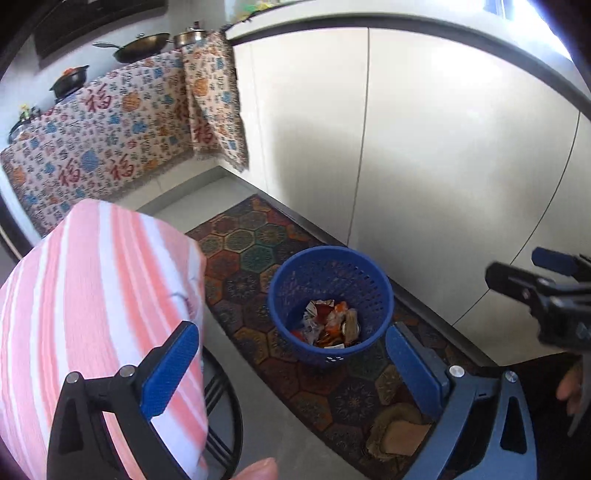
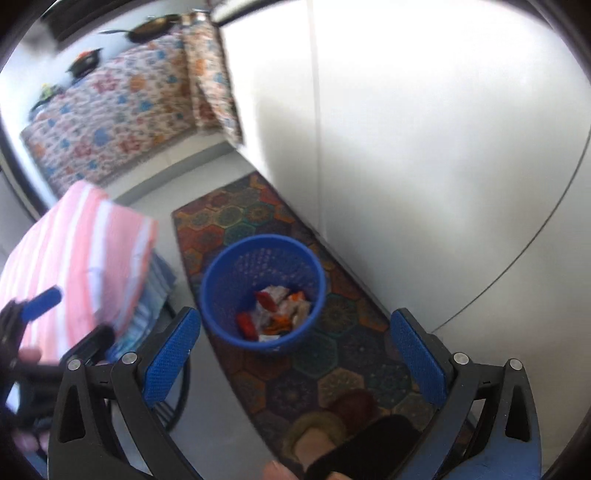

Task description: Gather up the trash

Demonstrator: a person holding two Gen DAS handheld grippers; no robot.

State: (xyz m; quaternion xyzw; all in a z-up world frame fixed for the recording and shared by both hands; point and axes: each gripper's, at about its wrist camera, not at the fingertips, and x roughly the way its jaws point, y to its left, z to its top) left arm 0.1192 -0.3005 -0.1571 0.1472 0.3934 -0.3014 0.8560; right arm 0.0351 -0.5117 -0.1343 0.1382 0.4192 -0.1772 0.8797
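Kitchen floor, both views looking down. Blue basket (image 1: 330, 305) sits on the patterned mat (image 1: 255, 243), wrappers and scraps (image 1: 327, 325) lying at its bottom. In left wrist view the basket is just past center, toward 5 o'clock; in right wrist view basket (image 2: 263, 291) is near center, trash (image 2: 275, 312) inside, red bits at its 8 o'clock.

Left claw (image 1: 295, 373): jaws spread wide, nothing between them, hanging above the basket's near rim. Blue pads (image 1: 168, 373) bare. Right claw (image 2: 295, 354): also wide apart, holding nothing, basket seen in the gap btwn fingers. Right claw also shows in left wrist view at 3 o'clock (image 1: 532, 273); left claw shows in right wrist view at 8 o'clock (image 2: 62, 317), blurred.

Pink-and-white striped cloth (image 1: 96, 317) covers something at 8 o'clock of the basket, w/ a black wire frame (image 1: 221, 417) under it. White cabinet doors (image 1: 424, 147) run along the mat's far side, 12 to 3 o'clock. Flowered cloth (image 1: 110, 133) drapes the counter at 10 o'clock; wok (image 1: 142, 46) and pot (image 1: 190, 35) on top. Slippered foot (image 1: 397, 430) on the mat at 6 o'clock.
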